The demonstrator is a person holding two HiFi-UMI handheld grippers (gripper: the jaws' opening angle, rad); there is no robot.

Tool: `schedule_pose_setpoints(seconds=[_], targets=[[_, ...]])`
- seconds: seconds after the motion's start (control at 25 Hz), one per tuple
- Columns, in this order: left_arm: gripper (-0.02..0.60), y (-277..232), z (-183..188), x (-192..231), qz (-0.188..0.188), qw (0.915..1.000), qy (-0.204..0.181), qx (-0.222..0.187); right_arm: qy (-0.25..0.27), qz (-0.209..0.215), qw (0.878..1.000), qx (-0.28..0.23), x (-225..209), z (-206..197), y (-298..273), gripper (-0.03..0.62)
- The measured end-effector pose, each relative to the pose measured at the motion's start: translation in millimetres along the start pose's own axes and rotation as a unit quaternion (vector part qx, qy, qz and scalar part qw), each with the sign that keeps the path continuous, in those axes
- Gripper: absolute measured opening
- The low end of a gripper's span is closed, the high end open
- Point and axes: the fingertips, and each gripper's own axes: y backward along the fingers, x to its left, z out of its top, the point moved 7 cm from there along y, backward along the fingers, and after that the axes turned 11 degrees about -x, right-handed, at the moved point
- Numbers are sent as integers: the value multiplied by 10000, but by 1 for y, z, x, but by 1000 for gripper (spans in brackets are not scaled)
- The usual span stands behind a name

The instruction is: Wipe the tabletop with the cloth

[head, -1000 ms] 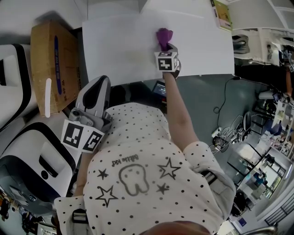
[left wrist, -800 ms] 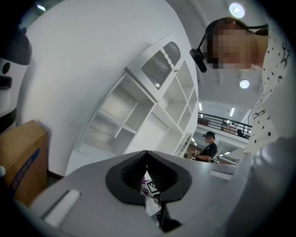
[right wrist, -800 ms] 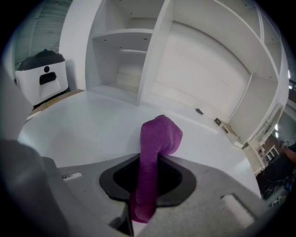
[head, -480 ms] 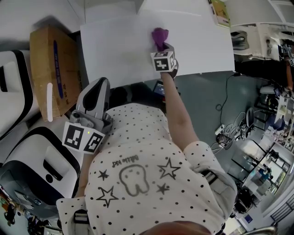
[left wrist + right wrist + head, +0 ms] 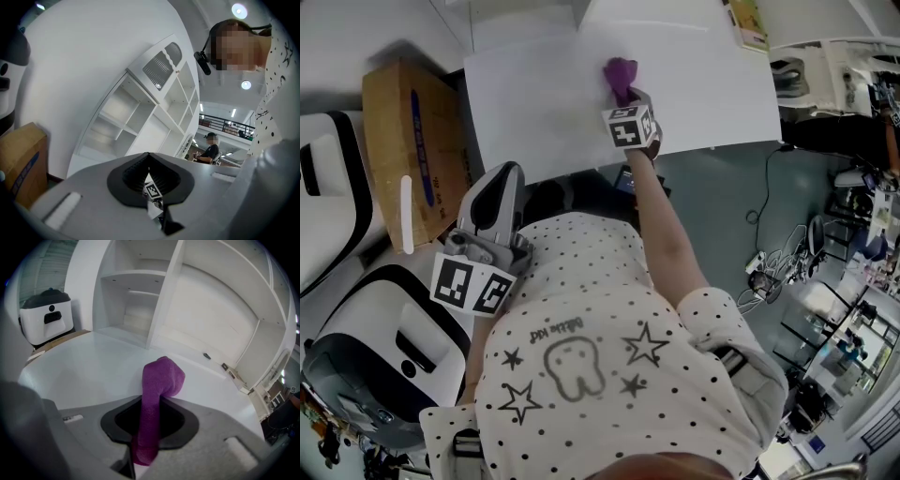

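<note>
My right tongs (image 5: 627, 97) are clamped on the purple cloth (image 5: 161, 376), a narrow strip of it pinched between the jaws and the free end bunched into a rounded wad just beyond the tips. From the head view that wad sits on the white worktop (image 5: 534, 103), towards the middle and a little to the right, with bare surface on all sides of it. My left tongs (image 5: 149, 161) have their jaws brought together on nothing and are held back near my body, off the near left corner of the worktop, pointing up at the white shelving (image 5: 140, 117) rather than at the job. Further out, a cardboard box (image 5: 408, 141) stands on the left beside the worktop, and a white machine (image 5: 46, 317) shows past its far left edge. I judge the wiping stroke to be in hand, with much of the surface left to cover. The next move calls for pressing the wad flat and sweeping it sideways in overlapping passes, keeping the grip firm so the cloth doesn't slip free.
</note>
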Motion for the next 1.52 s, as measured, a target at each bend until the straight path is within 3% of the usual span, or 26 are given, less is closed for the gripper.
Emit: schedule_pose_setpoints(seconds=[0.68, 1.12, 1.52], targets=[[-12, 4, -3, -6, 31, 10000, -92, -13, -295, -36, 9994, -166, 0, -2, 2, 71], [-9, 12, 1, -4, 336, 9991, -90, -226, -241, 190, 9995, -107, 10, 4, 1, 71], [-9, 17, 1, -4, 324, 9992, -64, -245, -142, 348, 9992, -136, 27, 9, 2, 71]])
